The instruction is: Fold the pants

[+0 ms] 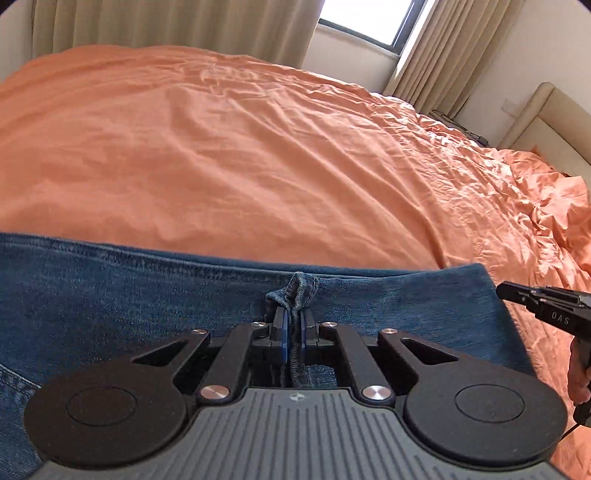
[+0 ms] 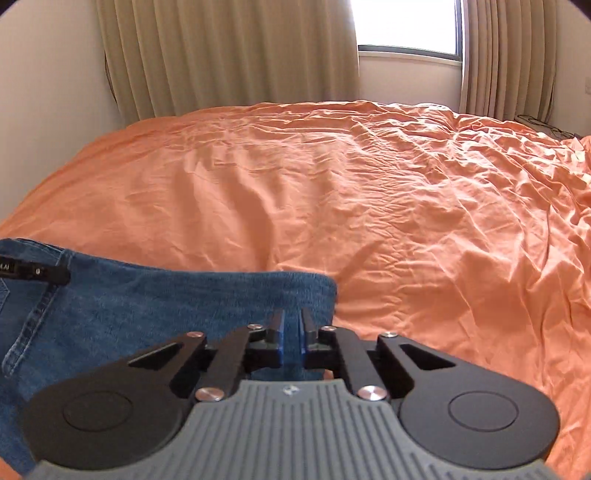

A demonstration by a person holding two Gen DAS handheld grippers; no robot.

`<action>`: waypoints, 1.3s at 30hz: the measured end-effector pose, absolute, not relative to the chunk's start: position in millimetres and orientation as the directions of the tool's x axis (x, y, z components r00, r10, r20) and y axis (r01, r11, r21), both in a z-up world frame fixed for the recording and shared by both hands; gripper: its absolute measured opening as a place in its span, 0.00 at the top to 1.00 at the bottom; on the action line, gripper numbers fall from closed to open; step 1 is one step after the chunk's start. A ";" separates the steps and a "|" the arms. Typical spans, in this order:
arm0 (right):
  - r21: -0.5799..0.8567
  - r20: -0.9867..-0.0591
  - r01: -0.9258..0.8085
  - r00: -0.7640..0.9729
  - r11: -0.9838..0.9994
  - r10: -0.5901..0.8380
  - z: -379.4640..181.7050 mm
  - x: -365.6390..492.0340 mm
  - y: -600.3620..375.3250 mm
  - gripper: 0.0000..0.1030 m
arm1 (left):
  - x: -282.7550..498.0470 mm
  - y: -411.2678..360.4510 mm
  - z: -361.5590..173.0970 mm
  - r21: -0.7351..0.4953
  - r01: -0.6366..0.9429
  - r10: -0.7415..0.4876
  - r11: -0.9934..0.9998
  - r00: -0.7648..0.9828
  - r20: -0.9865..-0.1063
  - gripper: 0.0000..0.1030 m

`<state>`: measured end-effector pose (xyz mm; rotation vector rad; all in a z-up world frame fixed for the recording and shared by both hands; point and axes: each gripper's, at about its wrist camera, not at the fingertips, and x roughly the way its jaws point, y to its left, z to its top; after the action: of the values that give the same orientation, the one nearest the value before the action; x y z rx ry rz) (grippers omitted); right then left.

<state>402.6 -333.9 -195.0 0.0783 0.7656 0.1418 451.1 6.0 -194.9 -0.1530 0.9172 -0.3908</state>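
Blue denim pants (image 1: 129,295) lie flat on the orange bedspread (image 1: 221,147) along the near edge of the bed. My left gripper (image 1: 293,317) is shut on a pinched fold of the denim at the pants' far edge, and the cloth bunches up between the blue pads. The right gripper (image 1: 532,299) shows at the right edge of the left wrist view, beside the pants' right end. In the right wrist view the pants (image 2: 166,306) fill the lower left. My right gripper (image 2: 292,325) hovers over their right end with a narrow gap between the fingers and nothing in it.
The wrinkled orange bedspread (image 2: 369,203) stretches far beyond the pants. Beige curtains (image 2: 221,55) and a window (image 2: 406,26) stand behind the bed. A padded headboard (image 1: 546,114) is at the right, with bunched bedding (image 1: 554,206) below it.
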 end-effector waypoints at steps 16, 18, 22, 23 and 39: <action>0.119 -0.727 -0.113 0.667 0.987 0.164 -200.3 386.5 -334.0 0.96 | 420.2 13.6 -182.3 -0.266 0.267 -0.373 0.926 0.542 -0.753 0.80; 0.131 -0.725 -0.134 0.663 0.982 0.187 -190.6 357.0 -335.6 0.95 | 403.2 15.3 -173.3 -0.270 0.275 -0.381 0.923 0.548 -0.745 0.80; 0.119 -0.732 -0.175 0.650 0.977 0.205 -181.9 301.0 -331.6 0.96 | 371.2 10.4 -162.8 -0.271 0.316 -0.407 0.909 0.533 -0.742 0.80; 0.120 -0.739 -0.184 0.640 0.976 0.211 -183.1 289.4 -329.8 0.96 | 365.7 8.2 -163.2 -0.263 0.325 -0.405 0.908 0.527 -0.747 0.80; 0.012 -0.826 -0.223 0.548 0.975 0.135 -225.6 265.0 -305.9 0.98 | 355.2 3.7 -201.7 -0.236 0.174 -0.291 0.956 0.468 -0.834 0.71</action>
<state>265.0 -305.9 -225.6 -0.0988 0.9684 0.2128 355.2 3.7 -201.7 -0.1239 1.0460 -0.2861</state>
